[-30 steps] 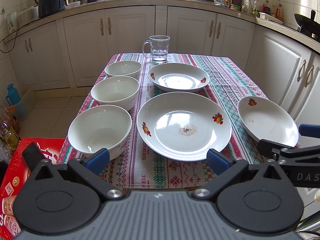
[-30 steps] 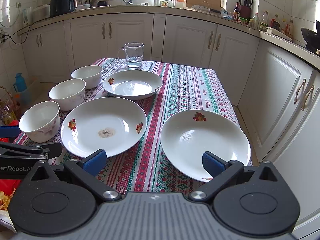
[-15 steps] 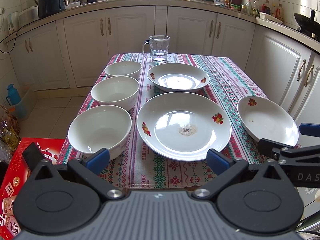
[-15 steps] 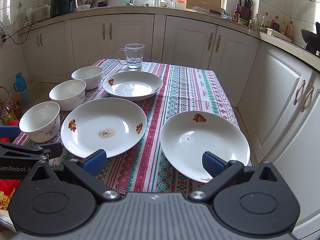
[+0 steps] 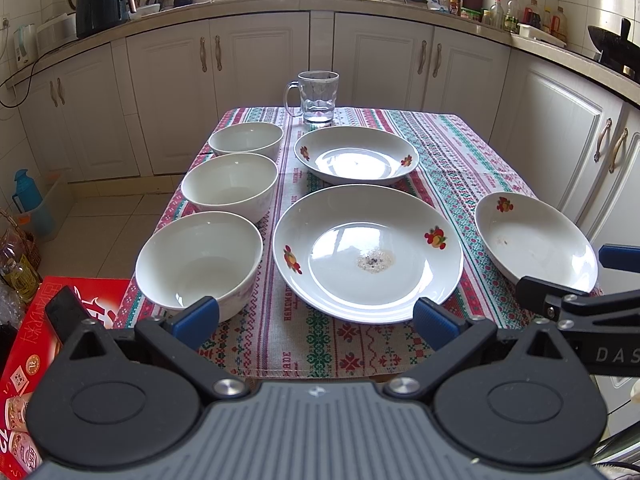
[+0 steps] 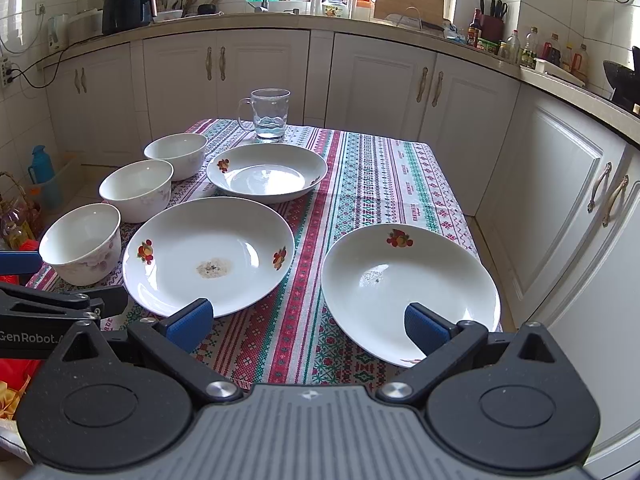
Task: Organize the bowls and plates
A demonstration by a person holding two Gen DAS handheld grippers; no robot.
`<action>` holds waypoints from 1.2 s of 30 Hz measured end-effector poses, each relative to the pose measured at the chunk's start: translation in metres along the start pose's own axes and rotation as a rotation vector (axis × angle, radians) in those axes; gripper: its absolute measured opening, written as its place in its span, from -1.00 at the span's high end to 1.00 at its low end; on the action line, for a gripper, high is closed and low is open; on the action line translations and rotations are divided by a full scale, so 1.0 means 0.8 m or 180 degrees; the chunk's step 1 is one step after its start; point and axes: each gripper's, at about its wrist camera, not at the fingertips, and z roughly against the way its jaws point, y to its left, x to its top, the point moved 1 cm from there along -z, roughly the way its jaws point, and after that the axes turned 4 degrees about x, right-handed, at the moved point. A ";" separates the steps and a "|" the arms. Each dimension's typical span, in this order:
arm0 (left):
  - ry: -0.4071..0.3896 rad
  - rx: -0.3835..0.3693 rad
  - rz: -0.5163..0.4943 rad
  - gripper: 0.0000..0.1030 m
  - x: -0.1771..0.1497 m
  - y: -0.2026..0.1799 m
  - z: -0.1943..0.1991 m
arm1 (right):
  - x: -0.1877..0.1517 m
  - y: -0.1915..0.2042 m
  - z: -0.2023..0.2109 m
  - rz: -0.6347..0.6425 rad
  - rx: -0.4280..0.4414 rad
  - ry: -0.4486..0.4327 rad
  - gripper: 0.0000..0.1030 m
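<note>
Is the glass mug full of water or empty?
Nearly empty. The glass mug stands upright with only a shallow layer of water at its bottom; the rest is see-through.

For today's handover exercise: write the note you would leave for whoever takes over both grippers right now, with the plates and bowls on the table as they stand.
Left gripper: jaws open, empty, at the near table edge.
Right gripper: jaws open, empty, by the right plate.
Three bowls stand in a line on the left, unstacked.
The large plate is centre, the far plate behind it, before the glass mug.
Done: nothing stacked.
Left: nest the bowls, stack the plates.
</note>
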 end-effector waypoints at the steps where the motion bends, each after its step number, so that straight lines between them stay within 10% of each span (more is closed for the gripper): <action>1: -0.0001 -0.0001 -0.0001 -0.99 0.000 0.000 0.000 | 0.000 0.000 0.000 0.0002 0.0001 -0.0001 -1.00; 22: -0.0638 -0.0291 -0.0356 -0.99 0.042 -0.013 0.012 | 0.015 -0.030 0.009 0.0178 0.0098 -0.0166 -1.00; 36: -0.0580 -0.0769 -0.0689 -0.99 0.066 -0.049 -0.020 | 0.000 -0.096 0.008 0.0409 -0.0063 -0.0152 -1.00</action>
